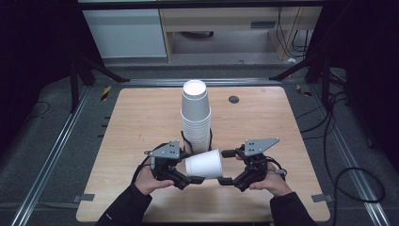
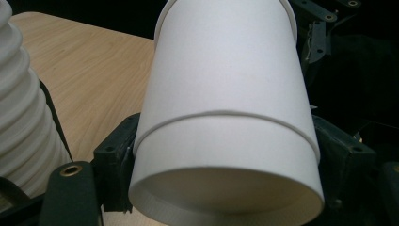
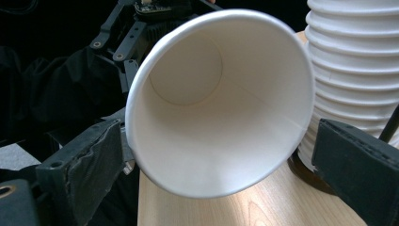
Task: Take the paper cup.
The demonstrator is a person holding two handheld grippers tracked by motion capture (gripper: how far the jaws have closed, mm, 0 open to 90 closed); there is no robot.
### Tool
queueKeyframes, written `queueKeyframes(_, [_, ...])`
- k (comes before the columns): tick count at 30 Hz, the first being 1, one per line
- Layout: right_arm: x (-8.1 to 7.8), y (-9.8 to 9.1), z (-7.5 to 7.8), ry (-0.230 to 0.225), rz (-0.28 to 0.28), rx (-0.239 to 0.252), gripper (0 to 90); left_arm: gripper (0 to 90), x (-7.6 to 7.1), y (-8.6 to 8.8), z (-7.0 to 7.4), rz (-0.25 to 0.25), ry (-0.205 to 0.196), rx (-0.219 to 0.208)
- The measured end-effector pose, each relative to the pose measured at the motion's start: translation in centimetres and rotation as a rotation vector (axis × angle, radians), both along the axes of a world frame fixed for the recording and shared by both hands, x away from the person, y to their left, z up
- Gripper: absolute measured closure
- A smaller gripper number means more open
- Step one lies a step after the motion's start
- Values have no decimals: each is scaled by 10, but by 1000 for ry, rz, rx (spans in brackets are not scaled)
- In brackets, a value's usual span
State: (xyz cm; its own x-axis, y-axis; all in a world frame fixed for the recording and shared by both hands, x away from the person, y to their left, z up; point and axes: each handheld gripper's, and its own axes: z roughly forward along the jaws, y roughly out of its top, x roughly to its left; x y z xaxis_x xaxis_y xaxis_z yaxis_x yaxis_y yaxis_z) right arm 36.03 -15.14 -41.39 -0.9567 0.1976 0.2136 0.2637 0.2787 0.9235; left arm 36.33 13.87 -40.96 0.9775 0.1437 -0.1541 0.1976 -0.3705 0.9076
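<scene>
Inside the cup (image 3: 221, 103), the right gripper view reveals its bare bottom.

Base of the cup stack (image 1: 196, 141) behind the sideways paper cup (image 1: 203, 164); table's (image 1: 141, 113) near edge cropped.

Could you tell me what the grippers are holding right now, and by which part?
The left gripper clamps the paper cup near its base; the right gripper stands open around its rim.
</scene>
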Motion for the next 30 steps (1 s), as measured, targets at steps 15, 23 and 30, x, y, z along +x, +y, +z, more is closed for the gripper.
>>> queueKeyframes(15, [3, 5, -6, 26, 1, -6, 31, 218, -4, -9, -1, -16, -13, 9])
queueKeyframes(23, [3, 9, -8, 32, 20, -8, 39, 218, -6, -10, 1, -21, -18, 11])
queueKeyframes(30, [2, 12, -9, 35, 45, -1, 63, 218, -7, -13, 1, -28, -16, 10])
